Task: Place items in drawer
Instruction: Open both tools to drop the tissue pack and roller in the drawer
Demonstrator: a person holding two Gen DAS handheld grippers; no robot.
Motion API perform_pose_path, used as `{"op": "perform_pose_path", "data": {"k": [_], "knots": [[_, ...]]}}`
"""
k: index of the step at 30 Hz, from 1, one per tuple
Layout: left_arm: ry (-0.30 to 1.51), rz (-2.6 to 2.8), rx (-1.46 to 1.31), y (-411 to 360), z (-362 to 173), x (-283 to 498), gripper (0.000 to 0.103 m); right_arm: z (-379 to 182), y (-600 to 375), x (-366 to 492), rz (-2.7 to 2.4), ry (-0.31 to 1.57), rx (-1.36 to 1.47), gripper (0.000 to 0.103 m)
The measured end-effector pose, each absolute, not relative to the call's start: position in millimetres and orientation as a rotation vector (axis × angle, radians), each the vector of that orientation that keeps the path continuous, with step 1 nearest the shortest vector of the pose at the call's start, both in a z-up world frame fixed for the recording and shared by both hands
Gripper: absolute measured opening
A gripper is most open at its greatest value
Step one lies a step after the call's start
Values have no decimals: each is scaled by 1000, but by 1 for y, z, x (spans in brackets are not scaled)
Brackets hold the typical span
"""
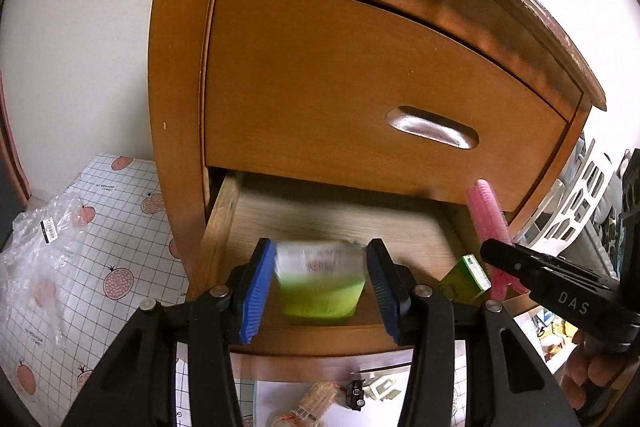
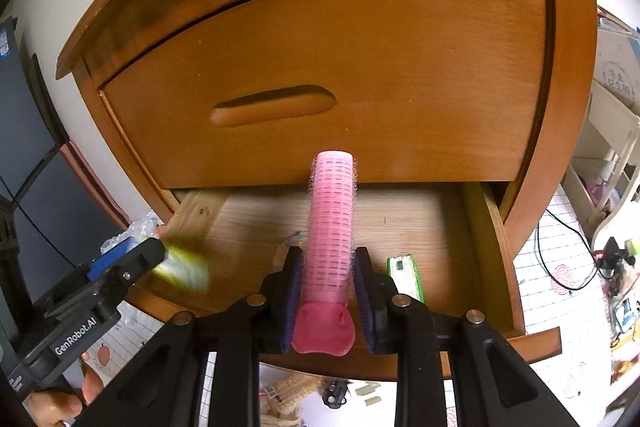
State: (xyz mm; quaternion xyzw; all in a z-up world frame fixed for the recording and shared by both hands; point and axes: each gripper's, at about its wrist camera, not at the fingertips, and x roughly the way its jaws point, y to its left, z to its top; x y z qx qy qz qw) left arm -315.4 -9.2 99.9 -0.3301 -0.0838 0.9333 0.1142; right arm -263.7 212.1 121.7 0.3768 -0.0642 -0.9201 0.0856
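Wooden cabinet, one: it is filling the centre of both views, with two drawers showing. The upper drawer is sitting closed, one recessed handle on its face. The lower drawer is standing pulled out, its pale floor bare across the middle.

Left gripper, one: you are holding it low in the centre of the left wrist view, its two blue pads spread, each just beside one green and white packet. The packet is blurring; you cannot tell whether the pads are touching it. It is sitting between the pads above the front of the open drawer.

Right gripper, one: you are holding it low in the centre of the right wrist view, its two fingers pinching one pink hair roller near its solid pink end. The roller is pointing up the frame, its tip overlapping the bottom edge of the upper drawer face.

Small green box, one: it is lying inside the lower drawer, just right of the right gripper.

Patterned grid mat, one, is lying at the lower left of the left wrist view with one clear plastic bag on it
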Motion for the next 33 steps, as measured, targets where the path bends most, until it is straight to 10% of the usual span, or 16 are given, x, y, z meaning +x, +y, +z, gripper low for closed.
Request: {"op": "perform_pose_path", "data": {"k": [33], "knots": [[-251,2910,-965,-29,91,-306,103,117,228,-252,-2824,-146,1117,103]]}}
